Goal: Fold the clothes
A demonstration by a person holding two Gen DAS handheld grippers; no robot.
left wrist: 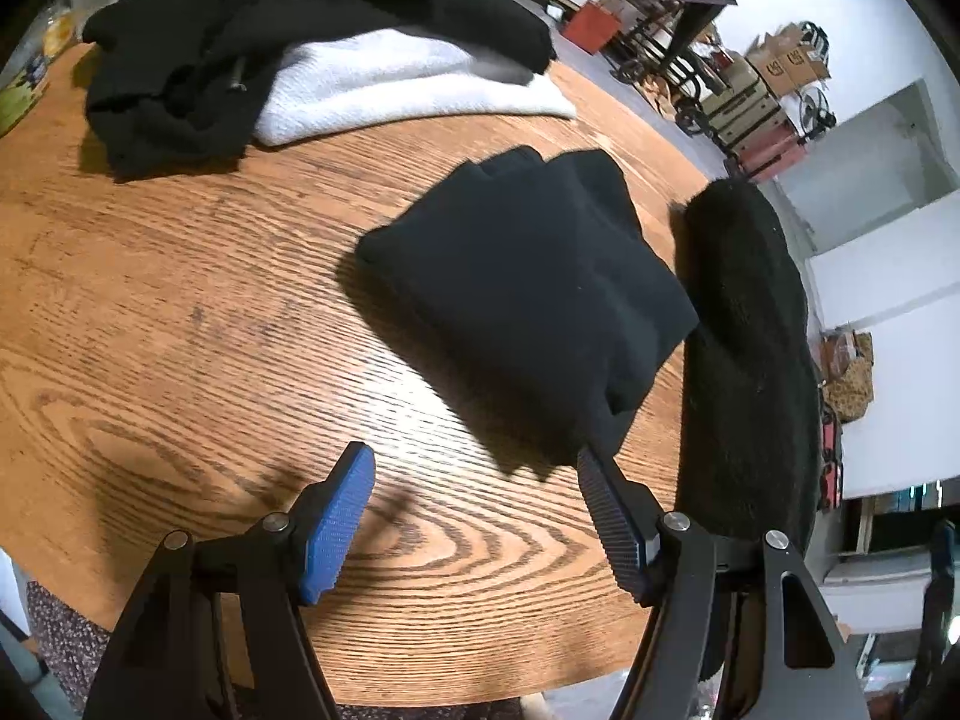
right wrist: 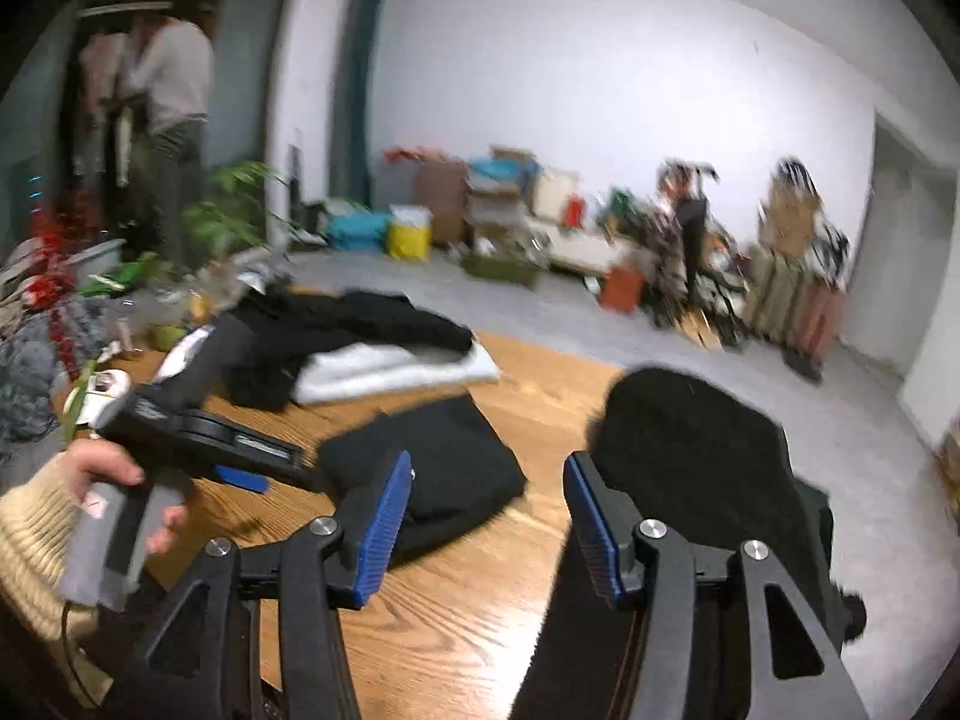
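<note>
Folded black garment (left wrist: 528,282) lay on wooden bench (left wrist: 180,312), apparently finished; fuzzy black piece (left wrist: 750,360) just beside it at bench edge, fold state unclear; heap of black clothes (left wrist: 240,42) over white towel (left wrist: 408,84) at far side seemingly still unfolded; most work judged left. Left gripper (left wrist: 474,480) jaws apart, empty, above bare wood near folded garment; right gripper (right wrist: 489,480) jaws apart, nothing between. Person's hand (right wrist: 114,474) held left tool; room clutter behind; nothing blocked heap.

On the wooden table (left wrist: 180,300): 1 folded black garment (left wrist: 528,288), 1 fuzzy black garment (left wrist: 750,360) at its right edge, 1 white towel (left wrist: 408,84), 1 unfolded black heap (left wrist: 240,30). Grippers: 2.
</note>
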